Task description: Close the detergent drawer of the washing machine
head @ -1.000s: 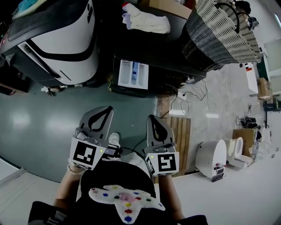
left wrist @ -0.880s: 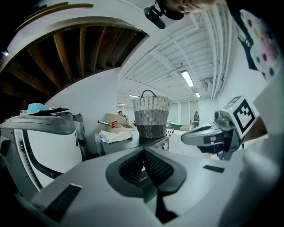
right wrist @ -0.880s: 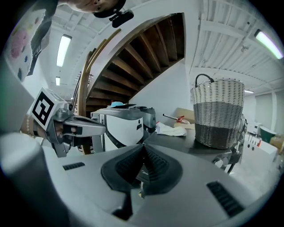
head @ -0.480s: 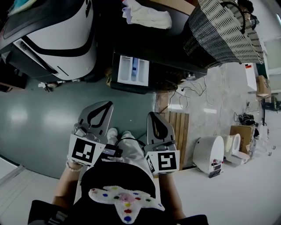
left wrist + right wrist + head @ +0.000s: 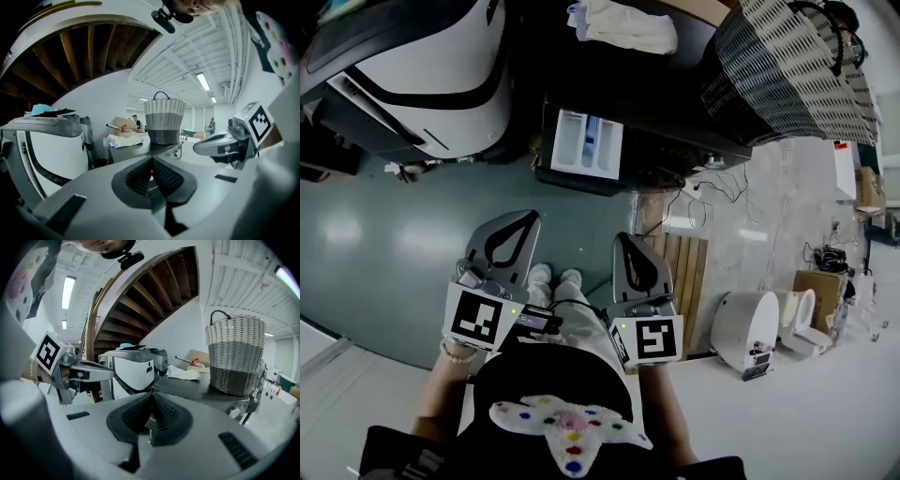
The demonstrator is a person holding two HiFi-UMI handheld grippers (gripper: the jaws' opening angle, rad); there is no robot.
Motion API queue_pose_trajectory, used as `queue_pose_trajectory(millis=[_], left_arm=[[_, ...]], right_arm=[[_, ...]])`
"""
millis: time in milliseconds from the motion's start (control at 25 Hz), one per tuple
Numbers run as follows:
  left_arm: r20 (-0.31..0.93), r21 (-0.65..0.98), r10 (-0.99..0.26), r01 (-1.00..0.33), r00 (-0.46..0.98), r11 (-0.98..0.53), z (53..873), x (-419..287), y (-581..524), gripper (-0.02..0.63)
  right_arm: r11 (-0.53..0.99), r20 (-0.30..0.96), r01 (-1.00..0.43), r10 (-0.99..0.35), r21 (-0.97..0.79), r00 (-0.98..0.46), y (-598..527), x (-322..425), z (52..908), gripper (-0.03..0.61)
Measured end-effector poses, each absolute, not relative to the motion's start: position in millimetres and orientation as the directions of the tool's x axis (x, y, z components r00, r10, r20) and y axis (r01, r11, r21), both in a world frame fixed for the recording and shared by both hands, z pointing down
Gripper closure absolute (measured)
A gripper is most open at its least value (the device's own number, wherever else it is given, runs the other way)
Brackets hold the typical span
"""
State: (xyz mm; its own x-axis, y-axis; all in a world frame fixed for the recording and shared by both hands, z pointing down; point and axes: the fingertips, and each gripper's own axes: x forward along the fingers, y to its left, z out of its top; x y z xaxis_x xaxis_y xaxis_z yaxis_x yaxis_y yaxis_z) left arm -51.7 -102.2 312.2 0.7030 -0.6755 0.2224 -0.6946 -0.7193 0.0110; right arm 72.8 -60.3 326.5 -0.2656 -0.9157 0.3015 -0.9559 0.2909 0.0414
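The dark washing machine (image 5: 675,141) stands ahead of me in the head view, its white detergent drawer (image 5: 586,145) pulled out toward me with a blue insert showing. My left gripper (image 5: 508,231) and right gripper (image 5: 630,253) hang side by side well short of the drawer, above my feet, both shut with nothing between the jaws. In the left gripper view the closed jaws (image 5: 152,169) point at the machine's top (image 5: 140,147); in the right gripper view the closed jaws (image 5: 151,411) do the same, with the machine's top (image 5: 206,387) beyond.
A woven laundry basket (image 5: 792,70) and a white cloth (image 5: 628,26) sit on the machine. A large white and black appliance (image 5: 431,70) stands to the left. Cables (image 5: 712,202) and a wooden slat mat (image 5: 680,281) lie on the floor at right.
Both grippers have held about the same place. The view has shifted slightly, and my feet now show between the grippers.
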Motion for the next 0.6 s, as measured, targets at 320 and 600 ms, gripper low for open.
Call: queue_pose_trajectory(millis=[320, 600], left_arm=[[0.250, 0.001, -0.708, -0.731, 0.661, -0.682, 325.8, -48.6, -108.0, 0.603], [0.273, 0.051, -0.726, -0.764, 0.631, -0.644, 342.7, -45.1, -113.3, 0.596]], right_arm=[[0.307, 0.308, -0.951, -0.910, 0.046, -0.279, -66.8, 82.6, 339.7, 0.574], [0.314, 0.317, -0.948, -0.904, 0.040, -0.286, -72.9, 89.9, 354.0, 0.532]])
